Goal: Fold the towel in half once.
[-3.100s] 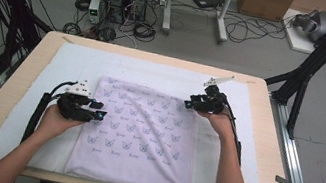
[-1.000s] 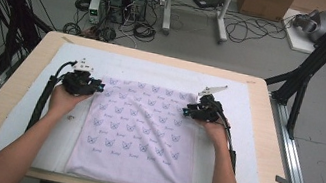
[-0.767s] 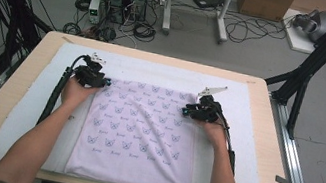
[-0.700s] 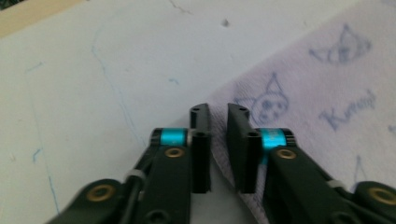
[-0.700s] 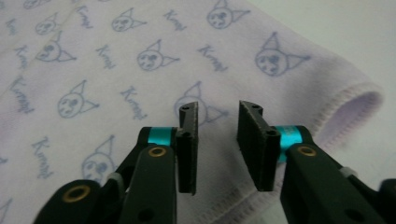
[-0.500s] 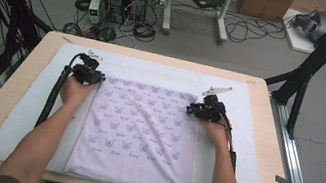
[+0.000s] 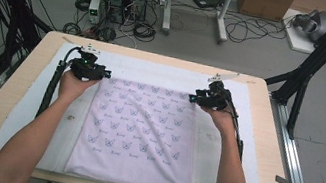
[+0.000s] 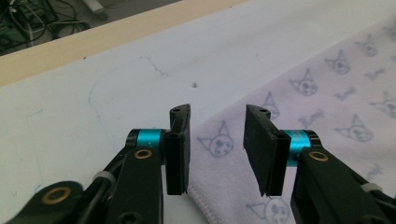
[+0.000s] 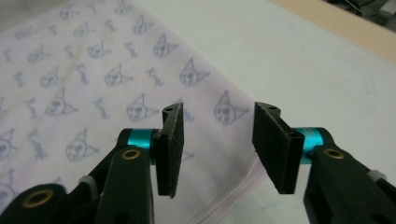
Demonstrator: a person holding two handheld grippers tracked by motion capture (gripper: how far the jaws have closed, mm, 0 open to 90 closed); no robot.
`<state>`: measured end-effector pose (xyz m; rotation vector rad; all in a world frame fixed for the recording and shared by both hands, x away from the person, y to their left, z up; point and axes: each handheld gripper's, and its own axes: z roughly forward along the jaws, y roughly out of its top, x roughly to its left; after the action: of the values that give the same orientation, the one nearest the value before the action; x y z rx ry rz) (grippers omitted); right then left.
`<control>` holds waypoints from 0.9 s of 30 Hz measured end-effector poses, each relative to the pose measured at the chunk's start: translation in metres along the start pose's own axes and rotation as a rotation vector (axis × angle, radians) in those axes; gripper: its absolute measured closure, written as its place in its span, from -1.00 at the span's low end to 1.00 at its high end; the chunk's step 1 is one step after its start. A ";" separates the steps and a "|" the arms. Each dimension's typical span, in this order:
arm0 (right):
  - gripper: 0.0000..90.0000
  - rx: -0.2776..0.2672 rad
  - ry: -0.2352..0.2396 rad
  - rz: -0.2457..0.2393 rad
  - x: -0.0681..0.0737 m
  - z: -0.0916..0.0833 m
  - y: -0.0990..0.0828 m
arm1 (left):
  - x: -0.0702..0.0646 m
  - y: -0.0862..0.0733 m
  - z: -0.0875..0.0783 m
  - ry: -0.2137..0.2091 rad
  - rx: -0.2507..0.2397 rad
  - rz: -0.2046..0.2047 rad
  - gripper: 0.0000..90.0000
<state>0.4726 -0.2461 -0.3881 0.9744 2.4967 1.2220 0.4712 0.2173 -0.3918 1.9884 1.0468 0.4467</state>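
A pale cloth (image 7: 137, 132) with little cat faces lay flat in the middle of the bench (image 7: 19, 91), on a white mat (image 7: 164, 74). The left tongs (image 7: 87, 69) sat at the cloth's far left corner, at about 10 o'clock from its middle. The right tongs (image 7: 208, 98) sat at the far right corner, at about 2 o'clock.

Both tongs were spread wide and pinched nothing. In the left gripper view the hem (image 8: 208, 205) of the cloth ran between the jaws. In the right gripper view the hem (image 9: 224, 196) also lay between the jaws.

The step looked like grabbing both far corners. To do it well, each pair of tongs should go low, take in only the corner, and close together at the same time so the cloth stays smooth.

Both forearms reached straight out from 6 o'clock, with the hands low near the mat.
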 end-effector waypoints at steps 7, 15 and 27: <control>-0.10 0.033 -0.001 0.013 0.002 0.015 -0.007 | -0.003 -0.003 -0.002 -0.026 0.032 0.032 0.25; -0.16 0.042 0.008 0.005 0.009 0.018 -0.016 | -0.010 -0.005 -0.006 -0.032 0.036 0.051 0.22; -0.17 0.032 -0.003 -0.034 0.020 0.012 -0.010 | -0.011 -0.004 -0.015 -0.040 0.019 0.066 0.19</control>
<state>0.4582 -0.2305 -0.4008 0.9366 2.5268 1.1733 0.4534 0.2169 -0.3853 2.0457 0.9657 0.4317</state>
